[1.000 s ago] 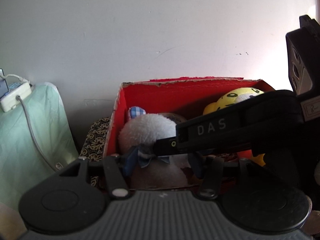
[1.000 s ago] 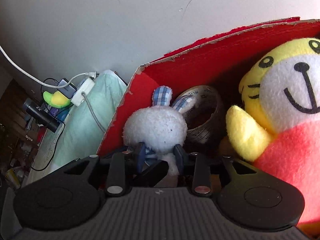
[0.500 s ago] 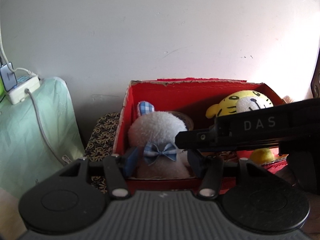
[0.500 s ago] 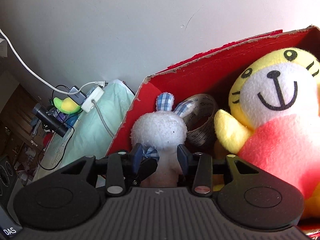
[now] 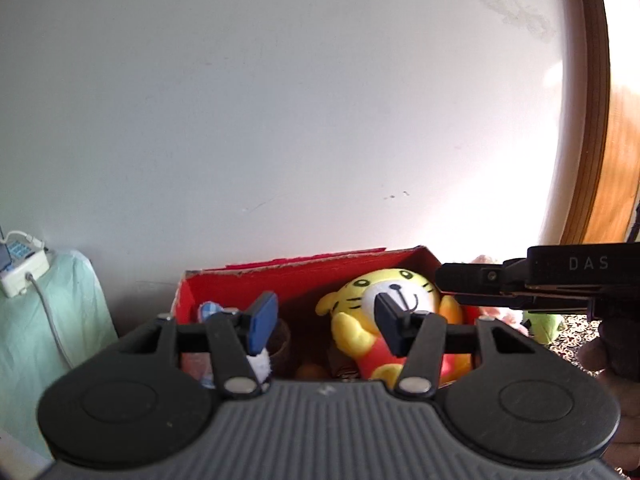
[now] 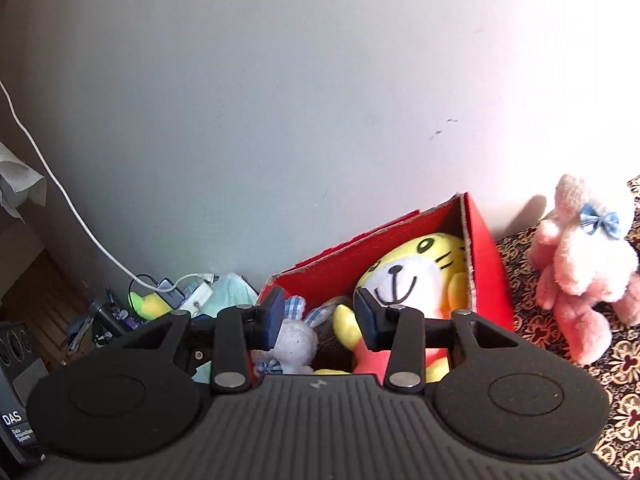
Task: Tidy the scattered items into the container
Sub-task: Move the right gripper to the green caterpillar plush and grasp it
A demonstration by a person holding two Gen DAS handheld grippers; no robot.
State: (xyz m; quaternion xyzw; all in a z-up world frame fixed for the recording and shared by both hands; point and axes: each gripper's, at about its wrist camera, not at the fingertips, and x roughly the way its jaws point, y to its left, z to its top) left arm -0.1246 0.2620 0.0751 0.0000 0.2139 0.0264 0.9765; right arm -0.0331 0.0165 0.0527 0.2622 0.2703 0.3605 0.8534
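Observation:
A red cardboard box stands against the wall. Inside it sit a yellow tiger plush, a white bunny plush with checked ears and a patterned tape roll. A pink bear plush with a blue bow sits on the patterned cloth right of the box. My left gripper is open and empty, held back above the box front. My right gripper is open and empty; its body crosses the right of the left wrist view.
A pale green covered stand with a white power strip and cable is left of the box. A green plush lies right of the box. Dark patterned cloth covers the surface. A wooden frame is at the right.
Both grippers have pulled back and up from the box, and both have opened wider. The bunny plush stays in the box. The pink bear has come into the right wrist view.

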